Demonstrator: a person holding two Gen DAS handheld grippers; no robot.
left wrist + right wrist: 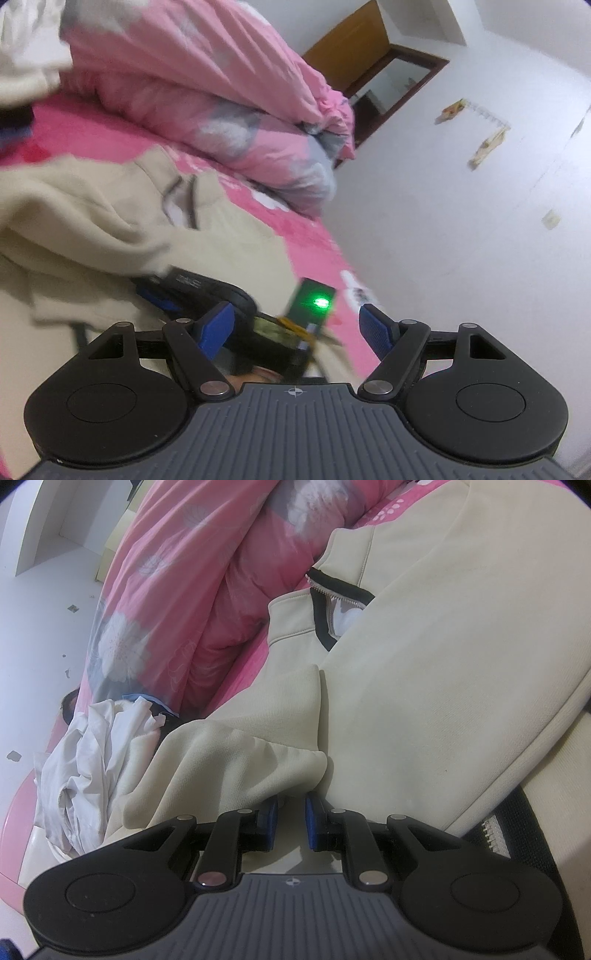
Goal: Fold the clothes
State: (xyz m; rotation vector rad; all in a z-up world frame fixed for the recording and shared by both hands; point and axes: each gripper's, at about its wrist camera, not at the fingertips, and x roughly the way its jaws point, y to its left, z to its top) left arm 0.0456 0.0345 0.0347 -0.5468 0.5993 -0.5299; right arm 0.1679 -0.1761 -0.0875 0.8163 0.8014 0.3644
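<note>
Item: cream jacket (424,672), spread on my pink bed (310,229). My right tool (291,812) pinched its sleeve fold; my left tool (295,325) stood open, empty. Step: folding sleeve inward. Next, I judged: carry sleeve across body.

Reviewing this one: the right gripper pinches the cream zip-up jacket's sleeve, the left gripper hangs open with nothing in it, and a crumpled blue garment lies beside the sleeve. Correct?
Not quite. The crumpled garment beside the sleeve is white, not blue, as the right wrist view shows. The rest stands: the right gripper pinches the cream jacket's sleeve, and the left gripper hangs open, holding nothing.
</note>
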